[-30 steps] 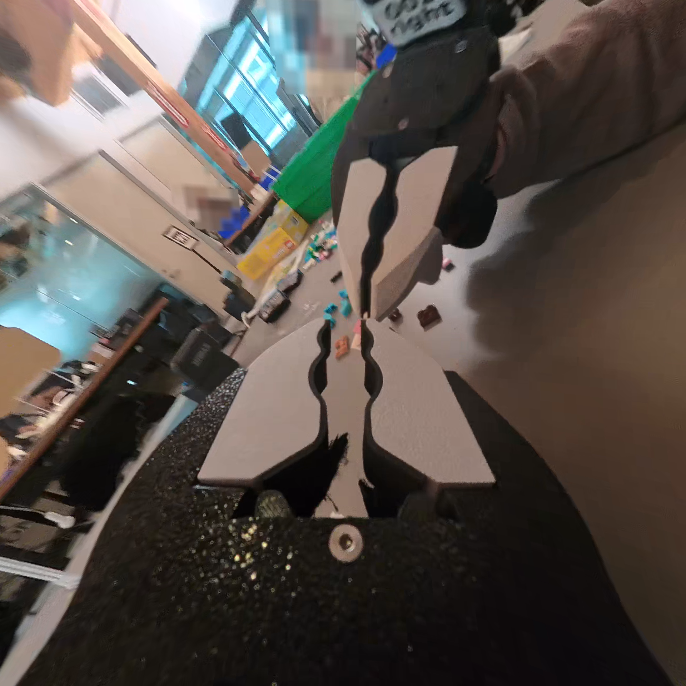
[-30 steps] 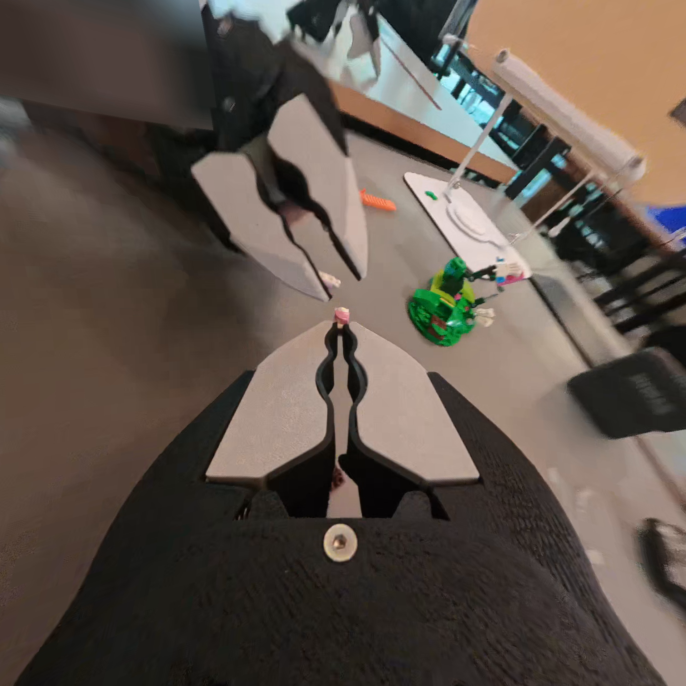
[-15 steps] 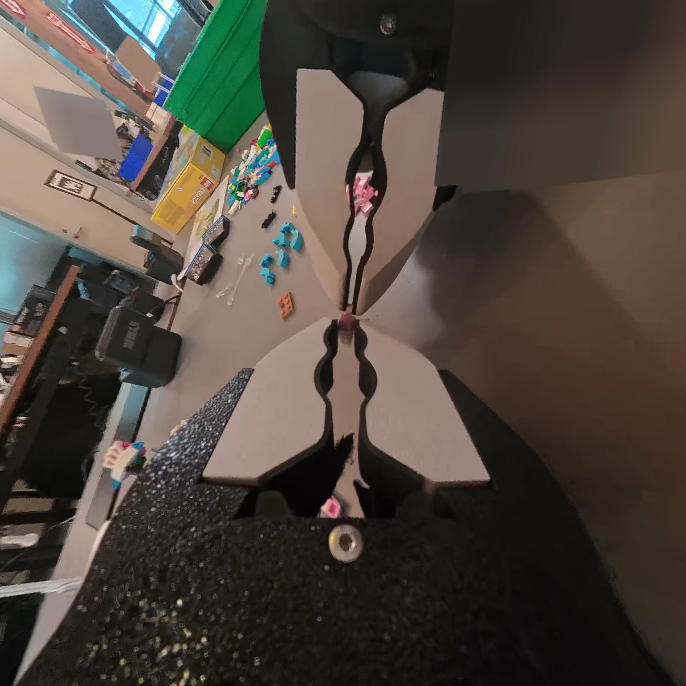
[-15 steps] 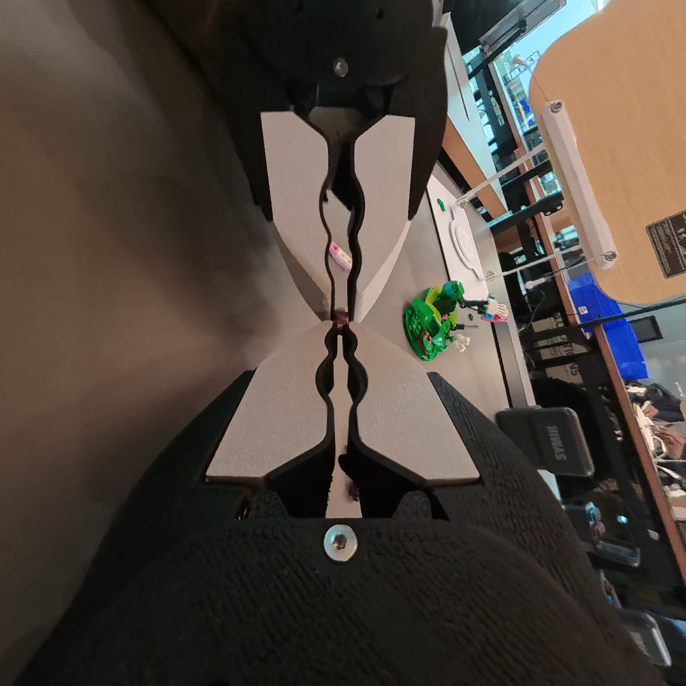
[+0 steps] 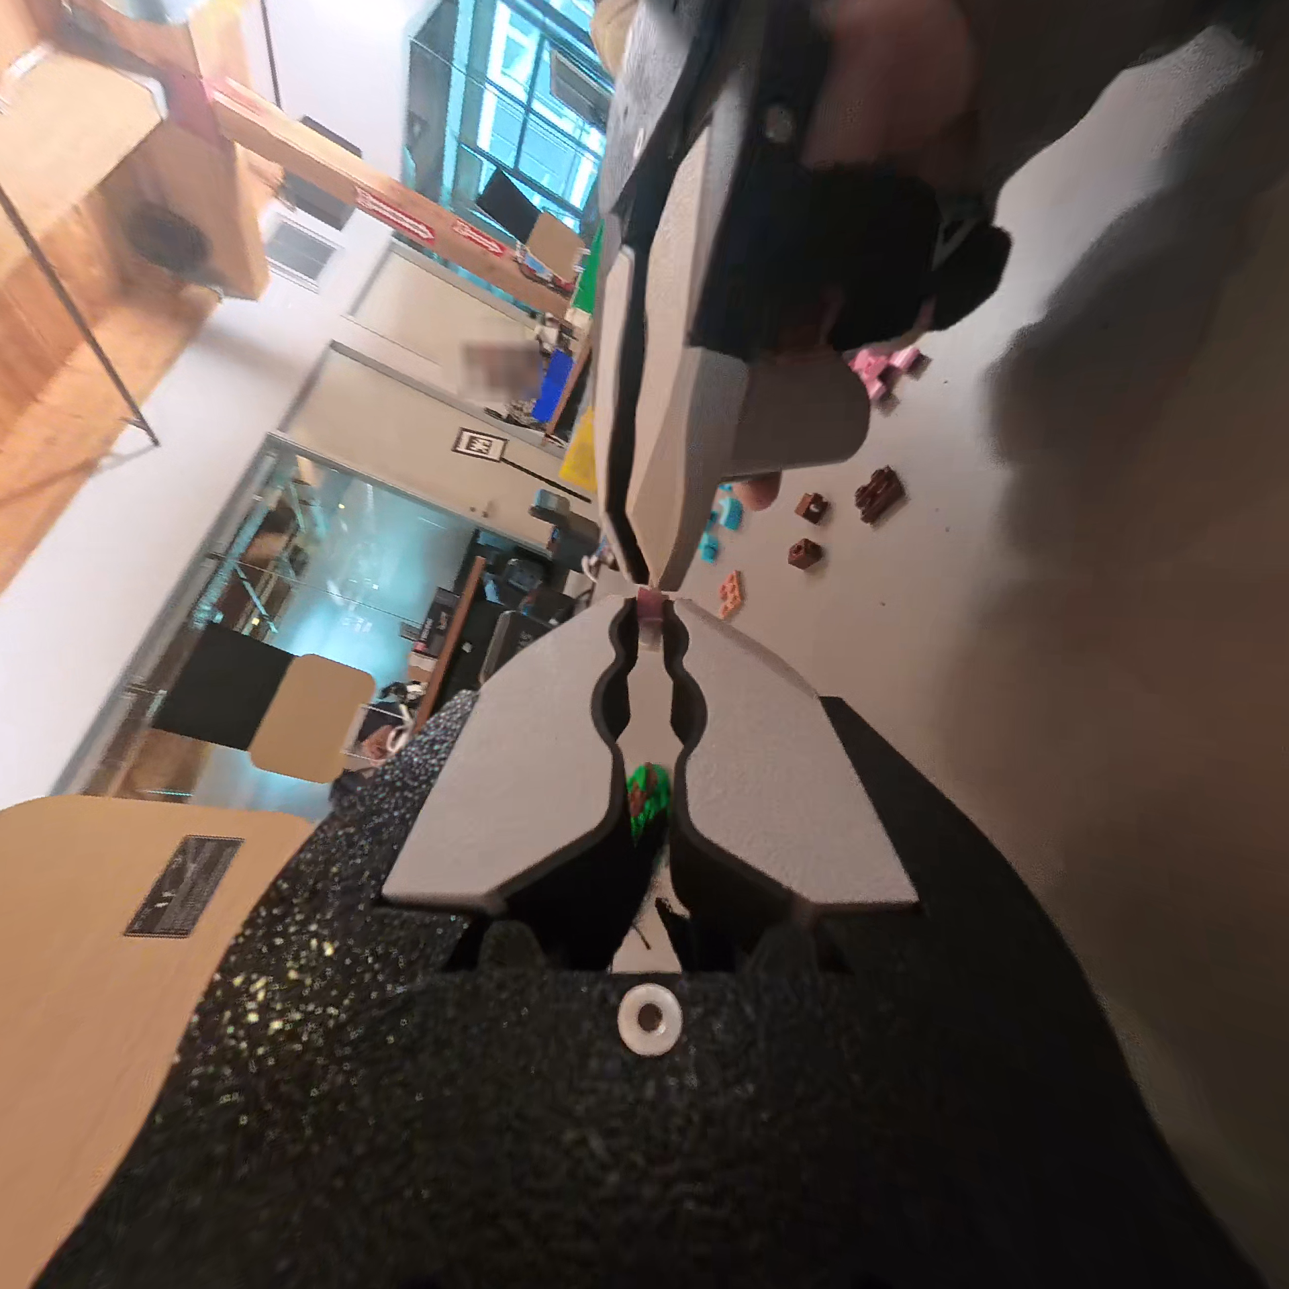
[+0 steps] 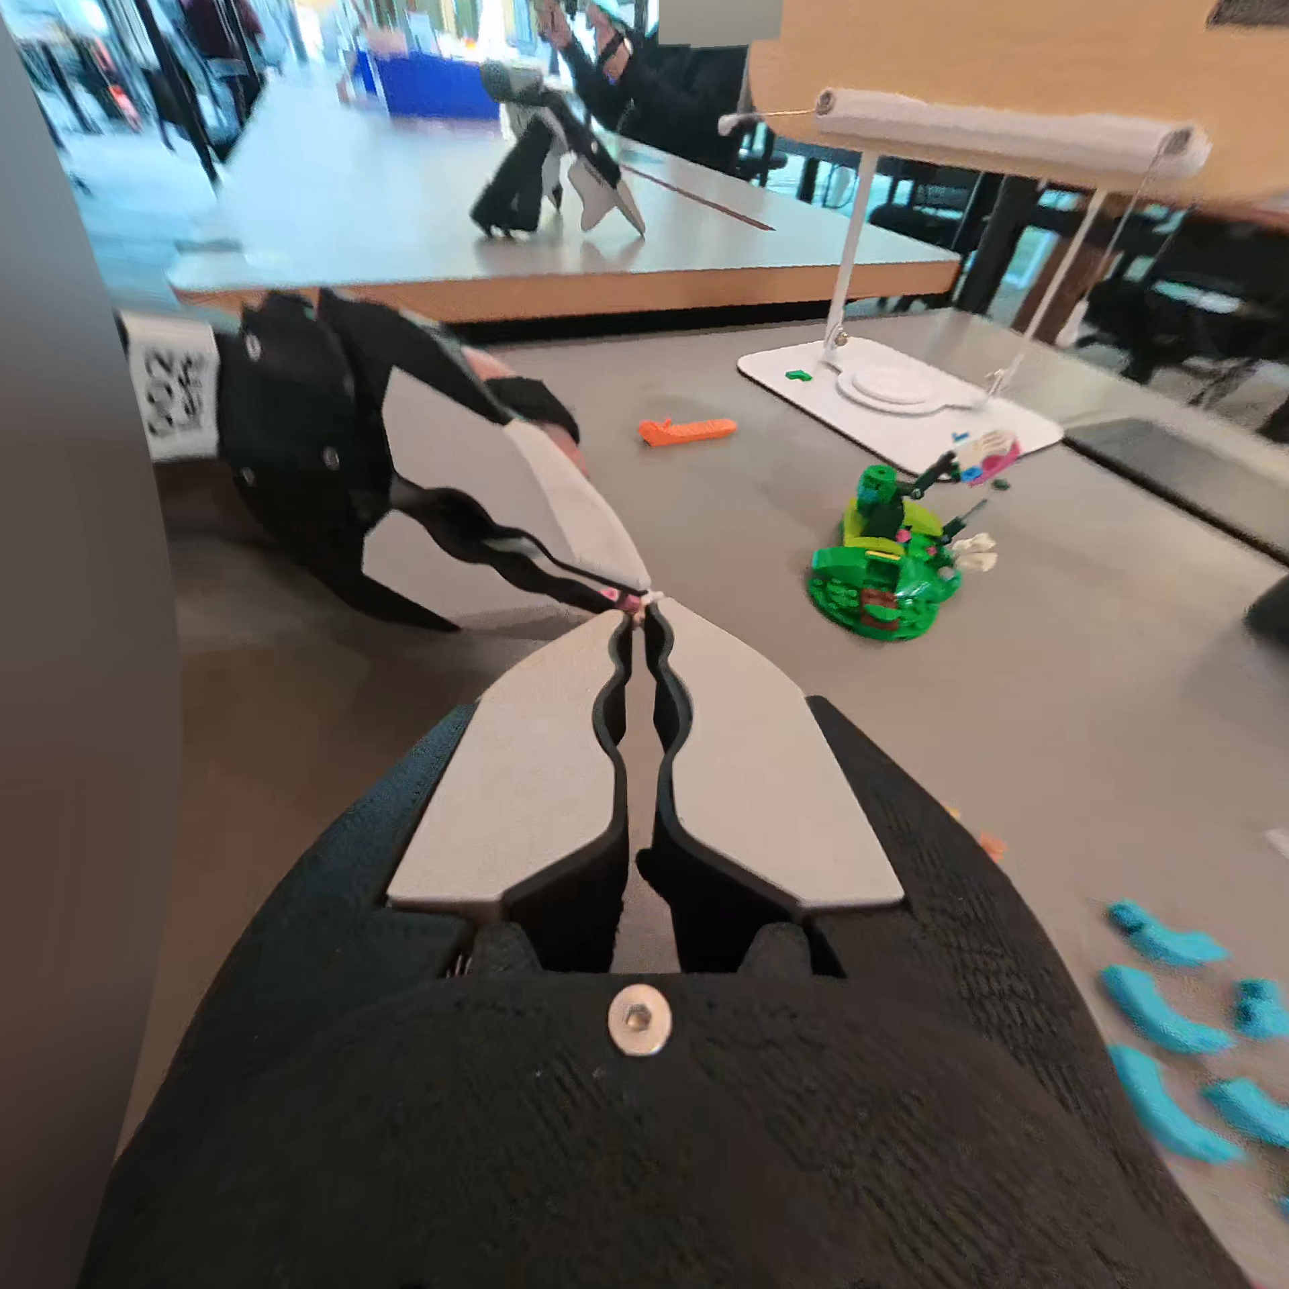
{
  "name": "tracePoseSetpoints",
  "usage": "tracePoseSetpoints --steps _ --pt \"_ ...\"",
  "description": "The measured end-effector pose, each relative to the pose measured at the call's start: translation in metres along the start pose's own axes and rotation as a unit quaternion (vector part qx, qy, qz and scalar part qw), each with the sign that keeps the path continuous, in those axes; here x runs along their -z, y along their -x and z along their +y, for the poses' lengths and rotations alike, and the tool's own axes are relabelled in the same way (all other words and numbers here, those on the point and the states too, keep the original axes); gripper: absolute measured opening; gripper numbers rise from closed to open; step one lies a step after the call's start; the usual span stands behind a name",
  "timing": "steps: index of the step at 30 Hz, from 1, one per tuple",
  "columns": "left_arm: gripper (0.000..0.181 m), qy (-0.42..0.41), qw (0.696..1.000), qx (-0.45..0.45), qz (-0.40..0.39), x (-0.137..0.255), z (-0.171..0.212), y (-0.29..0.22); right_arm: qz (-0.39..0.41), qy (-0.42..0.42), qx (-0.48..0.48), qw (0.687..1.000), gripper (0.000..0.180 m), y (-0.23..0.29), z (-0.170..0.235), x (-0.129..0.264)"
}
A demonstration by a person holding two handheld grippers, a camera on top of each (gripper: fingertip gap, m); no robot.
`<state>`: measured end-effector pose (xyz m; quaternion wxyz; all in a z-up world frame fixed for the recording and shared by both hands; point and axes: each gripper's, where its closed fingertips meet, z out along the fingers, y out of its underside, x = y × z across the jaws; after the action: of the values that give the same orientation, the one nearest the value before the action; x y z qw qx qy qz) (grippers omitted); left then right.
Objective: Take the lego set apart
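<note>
Left wrist view. We record the left gripper closed on a tiny pink piece, gripped at the fingertips. The right gripper meets it tip to tip from above, pinched on the same piece. On the grey table beyond we count three brown bricks, one orange plate, a pink cluster and some cyan bits part hidden. The right-hand stretch of table is bare and shadowed.

Right wrist view. We note the right gripper nipping the pink-and-white piece; the left gripper comes in from the left, also clamped on it. The green lego set stands well apart on the right, with open table between. One orange separator tool lies farther back, one white lamp stand behind that. We count at least five cyan curved pieces at the lower right, blurred.
</note>
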<state>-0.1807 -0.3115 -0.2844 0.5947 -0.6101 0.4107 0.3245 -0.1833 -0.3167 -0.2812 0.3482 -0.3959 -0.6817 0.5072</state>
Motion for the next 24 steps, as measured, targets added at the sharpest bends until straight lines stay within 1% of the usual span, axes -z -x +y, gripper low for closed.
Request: tracePoseSetpoints --steps 2,4,6,9,11,19,24 --pt "0.006 -0.007 1.000 -0.022 -0.018 0.000 -0.002 0.002 -0.020 -0.012 -0.055 0.998 0.000 0.000 -0.003 0.001" --pt "0.006 -0.010 0.999 -0.041 -0.026 0.001 -0.002 0.002 -0.033 -0.015 -0.086 0.996 0.000 0.000 -0.003 0.001" --pt "0.006 -0.009 0.999 -0.043 -0.025 0.000 -0.001 0.001 -0.036 -0.014 -0.106 0.994 0.000 0.000 -0.001 0.001" --pt "0.006 -0.007 0.996 -0.080 -0.034 0.001 -0.001 0.000 -0.038 -0.010 -0.123 0.992 0.000 0.000 0.000 0.000" --pt "0.006 -0.008 0.996 -0.087 -0.035 0.002 -0.001 -0.001 -0.036 -0.006 -0.126 0.991 0.000 0.000 0.001 0.000" --pt "0.006 -0.046 0.999 -0.007 0.005 0.005 -0.002 -0.003 -0.027 0.005 -0.101 0.995 0.000 0.002 0.003 -0.001" --pt "0.006 -0.070 0.989 0.110 0.067 0.005 0.000 -0.008 -0.027 0.024 -0.082 0.996 0.000 0.004 0.009 -0.003"
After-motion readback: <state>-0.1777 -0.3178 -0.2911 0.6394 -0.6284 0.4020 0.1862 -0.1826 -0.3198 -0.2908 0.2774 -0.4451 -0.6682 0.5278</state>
